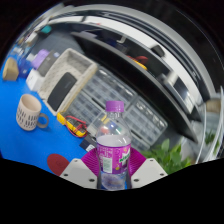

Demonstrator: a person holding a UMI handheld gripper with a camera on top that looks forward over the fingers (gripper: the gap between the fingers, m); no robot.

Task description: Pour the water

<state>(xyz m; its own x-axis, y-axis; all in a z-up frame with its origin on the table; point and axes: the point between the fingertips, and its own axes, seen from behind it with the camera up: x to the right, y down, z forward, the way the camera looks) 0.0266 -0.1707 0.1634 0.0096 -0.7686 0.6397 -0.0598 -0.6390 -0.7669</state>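
— Gripping anything, that tool (113,172)?

— Yes. A clear water bottle (112,146) with a purple cap stands upright between its two fingers, and the pink pads (90,160) press on both sides of its lower body, at the label.

— Where is the cup?

— A white mug (30,112) with dark lettering sits on the blue table (20,140), well off to the left of the bottle and further ahead, apart from it.

— Anything else close by?

— A yellow-handled tool (74,124) lies on the table between mug and bottle. Beyond the bottle are clear plastic bins (135,115), and green leaves (172,155) show just right of the fingers.
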